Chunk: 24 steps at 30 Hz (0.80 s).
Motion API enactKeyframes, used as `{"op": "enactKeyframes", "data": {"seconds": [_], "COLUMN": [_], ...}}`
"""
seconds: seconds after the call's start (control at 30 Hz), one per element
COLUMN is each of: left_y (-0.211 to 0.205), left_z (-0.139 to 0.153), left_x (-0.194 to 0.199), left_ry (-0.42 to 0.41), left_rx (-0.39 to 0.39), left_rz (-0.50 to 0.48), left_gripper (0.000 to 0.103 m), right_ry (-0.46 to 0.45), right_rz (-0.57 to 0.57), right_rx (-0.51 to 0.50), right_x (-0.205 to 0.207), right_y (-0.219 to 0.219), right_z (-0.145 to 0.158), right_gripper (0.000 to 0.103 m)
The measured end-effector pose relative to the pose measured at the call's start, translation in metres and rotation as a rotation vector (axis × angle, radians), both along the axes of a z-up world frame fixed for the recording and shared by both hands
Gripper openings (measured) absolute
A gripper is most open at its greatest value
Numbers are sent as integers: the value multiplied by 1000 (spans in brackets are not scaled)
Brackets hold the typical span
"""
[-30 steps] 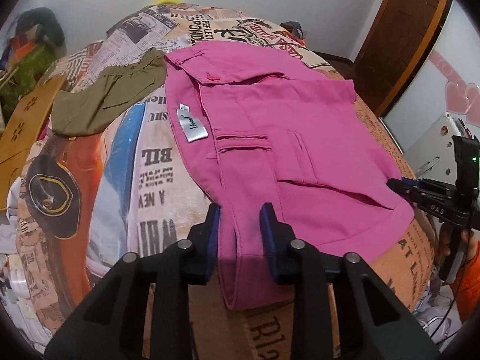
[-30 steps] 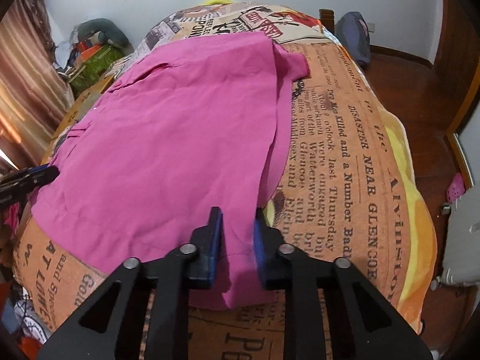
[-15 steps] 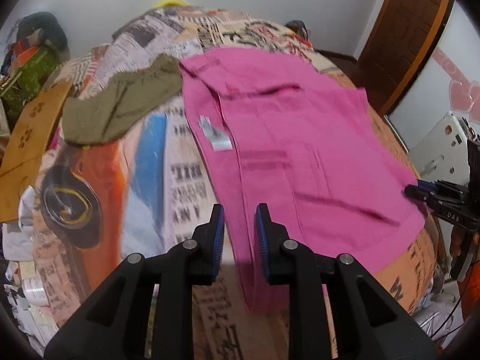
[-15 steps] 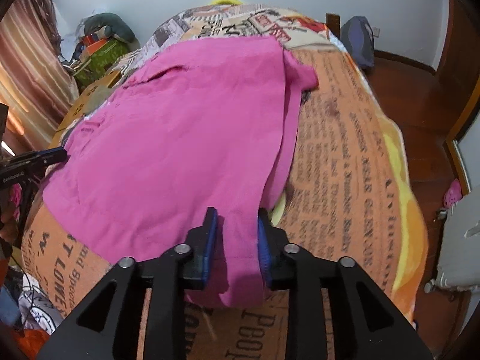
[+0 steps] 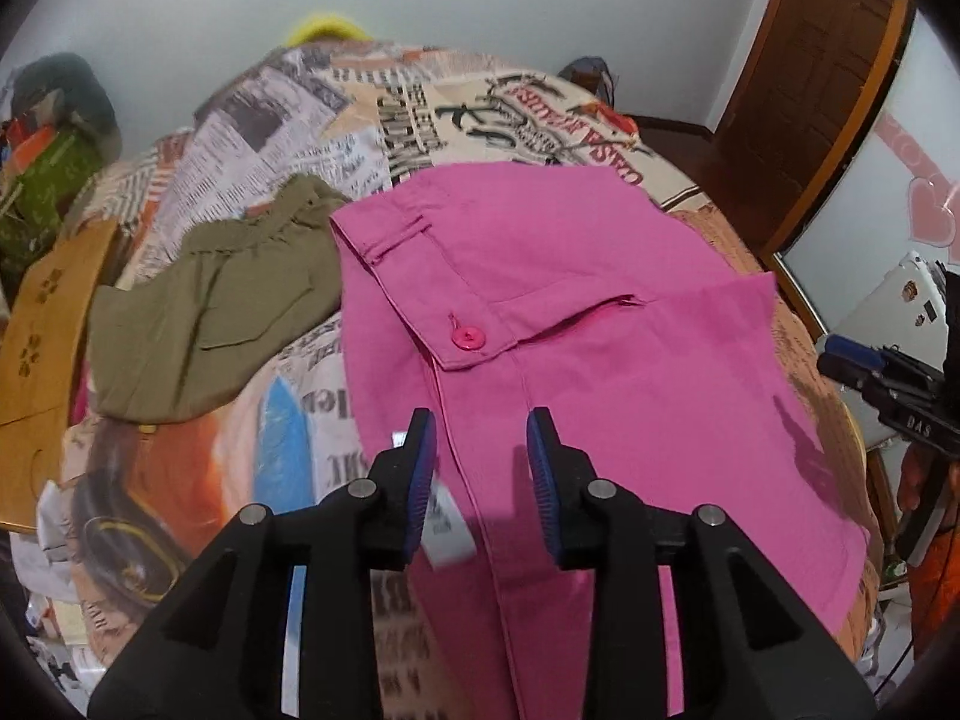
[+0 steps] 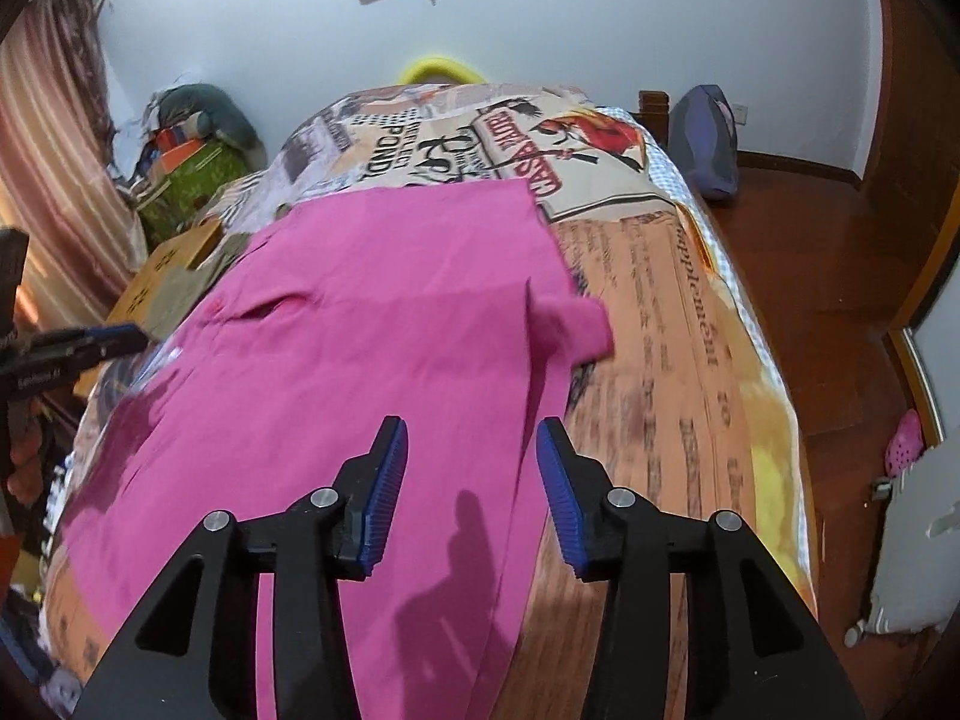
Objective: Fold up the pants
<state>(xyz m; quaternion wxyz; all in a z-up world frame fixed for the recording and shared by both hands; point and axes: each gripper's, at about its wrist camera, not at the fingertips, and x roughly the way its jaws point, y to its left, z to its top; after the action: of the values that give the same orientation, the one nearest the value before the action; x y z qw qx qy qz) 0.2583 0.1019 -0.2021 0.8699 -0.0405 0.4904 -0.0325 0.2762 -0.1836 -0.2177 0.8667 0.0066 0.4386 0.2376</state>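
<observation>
Pink pants [image 5: 600, 324] lie folded on a bed with a newspaper-print cover [image 5: 336, 120]. Their waistband and pink button [image 5: 468, 337] are at the far left, and a white label [image 5: 447, 531] sticks out near my left finger. My left gripper [image 5: 480, 426] hovers over the pants' left edge with its jaws opening, and the pads do not press on the cloth. Over the right part of the pants [image 6: 372, 324] my right gripper [image 6: 471, 432] hangs with its jaws opening too, gripping nothing. Each gripper shows in the other's view, the right gripper [image 5: 888, 366] and the left gripper [image 6: 78, 342].
An olive garment [image 5: 210, 312] lies left of the pants, beside a brown cardboard box [image 5: 42, 324]. Cluttered bags [image 6: 192, 162] stand at the far left wall. Right of the bed are wooden floor [image 6: 840, 300], a dark bag [image 6: 708, 144] and a brown door [image 5: 828, 60].
Both grippers were shut on the pants' near edge. They carried it forward over the pants and have now let go, their jaws apart.
</observation>
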Motion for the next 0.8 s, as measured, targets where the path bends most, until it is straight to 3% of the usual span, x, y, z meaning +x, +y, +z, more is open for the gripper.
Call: {"op": "enactKeyframes", "data": {"seconds": [0.2,0.3,0.4,0.53,0.6,0.63,0.8], "left_y": [4,7,6,2,-2,-4,7], "left_z": [-26,-36,-44,-42,-42,-41,-48], "left_x": [24,32,39,38,38,38,38], "left_ry": [44,65,77,59,55,48,50], "left_rx": [-15,-42,-59,-68,-13,30,28], "left_rz": [-12,-14,-11,-20,-14,-16,0], "left_gripper": [53,53,53,33,12,11,9], "right_ry": [41,72,104,66,36,31,81], "right_rz": [10,25,54,95,105,113,103], "right_rx": [26,69,59,-1,-38,-54,-47], "right_x": [38,48,53,46,40,37,35], "right_y": [9,13,21,27,28,28,20], "right_z": [-25,-37,-46,-46,-44,-43,-54], "right_gripper": [43,43,27,11,8,7,5]}}
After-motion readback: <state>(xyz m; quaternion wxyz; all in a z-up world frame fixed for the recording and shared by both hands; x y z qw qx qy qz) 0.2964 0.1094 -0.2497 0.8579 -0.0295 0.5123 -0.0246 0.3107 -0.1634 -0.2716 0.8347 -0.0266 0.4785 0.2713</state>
